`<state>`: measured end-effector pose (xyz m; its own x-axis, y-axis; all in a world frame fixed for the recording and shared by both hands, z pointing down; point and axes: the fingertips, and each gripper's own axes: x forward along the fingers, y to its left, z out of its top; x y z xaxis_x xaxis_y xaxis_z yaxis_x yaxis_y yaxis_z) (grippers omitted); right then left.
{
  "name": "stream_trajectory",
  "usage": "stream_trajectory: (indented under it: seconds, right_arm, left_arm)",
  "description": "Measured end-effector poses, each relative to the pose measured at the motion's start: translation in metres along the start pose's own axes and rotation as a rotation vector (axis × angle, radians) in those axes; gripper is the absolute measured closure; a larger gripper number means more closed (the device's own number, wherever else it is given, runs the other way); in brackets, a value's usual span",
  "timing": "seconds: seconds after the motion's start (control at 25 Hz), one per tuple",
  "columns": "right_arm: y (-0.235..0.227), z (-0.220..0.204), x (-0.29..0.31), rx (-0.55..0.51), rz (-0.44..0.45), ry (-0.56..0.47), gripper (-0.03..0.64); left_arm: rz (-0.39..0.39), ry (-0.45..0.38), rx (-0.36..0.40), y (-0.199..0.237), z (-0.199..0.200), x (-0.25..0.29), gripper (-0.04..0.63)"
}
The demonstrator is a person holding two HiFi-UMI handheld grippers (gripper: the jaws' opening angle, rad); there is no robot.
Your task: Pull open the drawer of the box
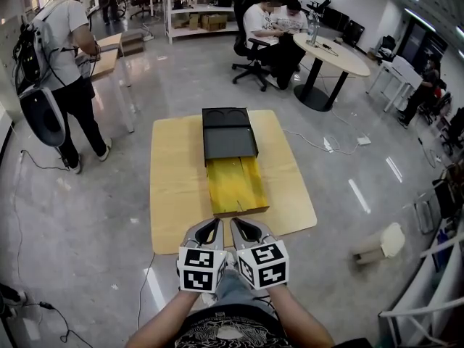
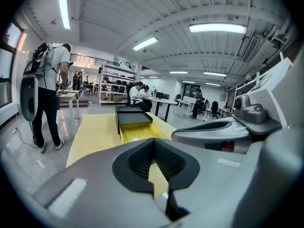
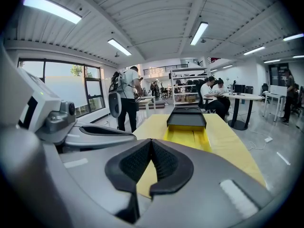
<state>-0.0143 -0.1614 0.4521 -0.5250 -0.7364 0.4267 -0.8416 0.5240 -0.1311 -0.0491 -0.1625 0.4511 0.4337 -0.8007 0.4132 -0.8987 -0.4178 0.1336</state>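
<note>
A dark box (image 1: 228, 132) sits at the far side of a low light-wood table (image 1: 177, 187). Its yellow drawer (image 1: 235, 186) stands pulled out toward me, empty inside. Both grippers hang side by side just off the table's near edge, short of the drawer front. My left gripper (image 1: 212, 227) is shut on nothing, and so is my right gripper (image 1: 241, 227). In the left gripper view the closed tips (image 2: 153, 140) point at the box (image 2: 132, 116) and drawer (image 2: 138, 132). The right gripper view shows its closed tips (image 3: 151, 141) below the box (image 3: 186, 118) and drawer (image 3: 188, 137).
A person with a backpack (image 1: 67, 71) stands at the left beside another table. Two people sit at a round table (image 1: 330, 53) at the back right. Cables (image 1: 319, 145) trail across the floor, and a white object (image 1: 383, 242) lies at the right.
</note>
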Motion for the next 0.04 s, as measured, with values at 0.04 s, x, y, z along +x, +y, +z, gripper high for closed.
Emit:
stream_trajectory:
  seconds: [0.04]
  right_arm:
    - [-0.0012,0.0016,-0.008,-0.001,0.0,0.001,0.611]
  left_arm:
    - [0.0,0.001,0.0,-0.0071,0.0025,-0.0034,0.578]
